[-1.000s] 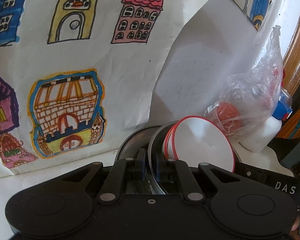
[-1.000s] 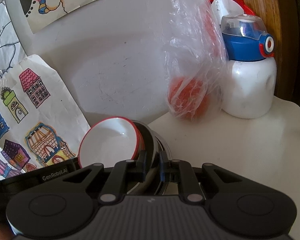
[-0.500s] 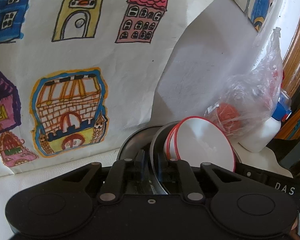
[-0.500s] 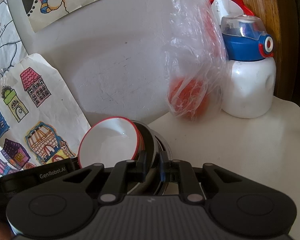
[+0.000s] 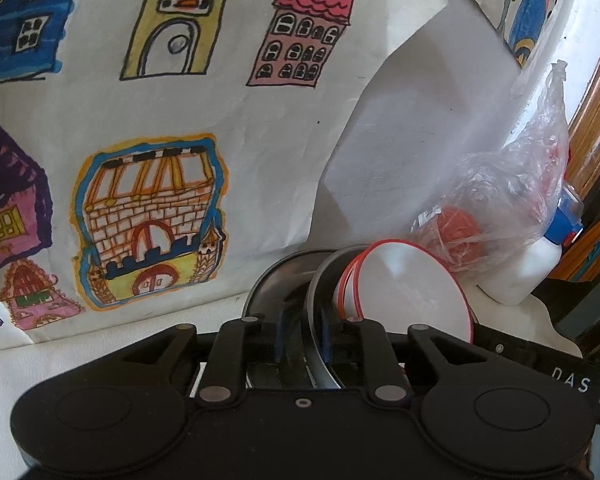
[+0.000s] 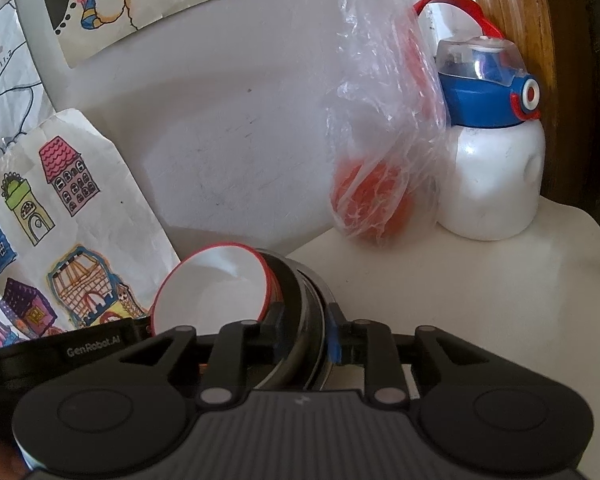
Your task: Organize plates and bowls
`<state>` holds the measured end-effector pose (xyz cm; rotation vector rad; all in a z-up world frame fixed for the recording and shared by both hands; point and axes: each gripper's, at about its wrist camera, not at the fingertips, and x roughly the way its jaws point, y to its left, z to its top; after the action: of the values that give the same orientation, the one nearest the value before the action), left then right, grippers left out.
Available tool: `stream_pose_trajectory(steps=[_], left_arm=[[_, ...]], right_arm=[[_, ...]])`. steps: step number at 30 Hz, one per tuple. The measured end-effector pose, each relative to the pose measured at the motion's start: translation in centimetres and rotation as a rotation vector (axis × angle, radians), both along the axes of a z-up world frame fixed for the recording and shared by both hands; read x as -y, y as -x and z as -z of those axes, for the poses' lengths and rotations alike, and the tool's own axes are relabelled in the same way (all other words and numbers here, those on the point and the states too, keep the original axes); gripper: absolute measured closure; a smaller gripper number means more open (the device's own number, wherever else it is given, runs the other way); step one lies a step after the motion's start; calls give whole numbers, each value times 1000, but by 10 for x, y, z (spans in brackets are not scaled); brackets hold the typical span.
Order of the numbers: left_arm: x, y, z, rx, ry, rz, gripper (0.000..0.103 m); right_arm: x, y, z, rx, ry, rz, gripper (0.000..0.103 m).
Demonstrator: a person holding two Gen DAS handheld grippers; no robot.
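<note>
White tabletop; steel bowl rim between both grippers' just-loosened fingers, no longer pinched.

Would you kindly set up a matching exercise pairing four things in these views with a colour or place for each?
Things:
1. bowls
2. bottle
3. plastic bag
4. metal plates

Descriptions:
A. blue cap, red strap
B. clear, orange thing inside
C. on edge between both grippers' fingers
D. white, red rims

Pairs: 1-D, 2-A, 3-B, 4-C
</note>
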<state>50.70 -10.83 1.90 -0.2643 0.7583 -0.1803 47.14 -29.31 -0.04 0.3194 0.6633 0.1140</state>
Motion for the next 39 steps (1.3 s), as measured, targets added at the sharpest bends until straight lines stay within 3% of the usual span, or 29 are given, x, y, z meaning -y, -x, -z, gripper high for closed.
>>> stream_pose_trajectory(steps=[12, 17, 30, 32, 34, 39], left_arm=[[-7, 7, -4, 11, -7, -10, 74], [-11, 11, -8, 24, -17, -16, 68], [-15, 18, -12, 16, 6, -23, 66], [-16, 21, -14, 23, -17, -48, 45], [-19, 24, -15, 44, -15, -58, 41], [-25, 32, -19, 55, 7, -60, 35]], right_arm=[[0, 5, 0, 11, 21, 14, 65], [3, 7, -1, 14, 21, 30, 55], [11, 20, -10, 39, 17, 55, 34], [13, 23, -12, 47, 9, 56, 25], [14, 26, -15, 54, -8, 43, 18], [6, 38, -24, 86, 15, 37, 14]])
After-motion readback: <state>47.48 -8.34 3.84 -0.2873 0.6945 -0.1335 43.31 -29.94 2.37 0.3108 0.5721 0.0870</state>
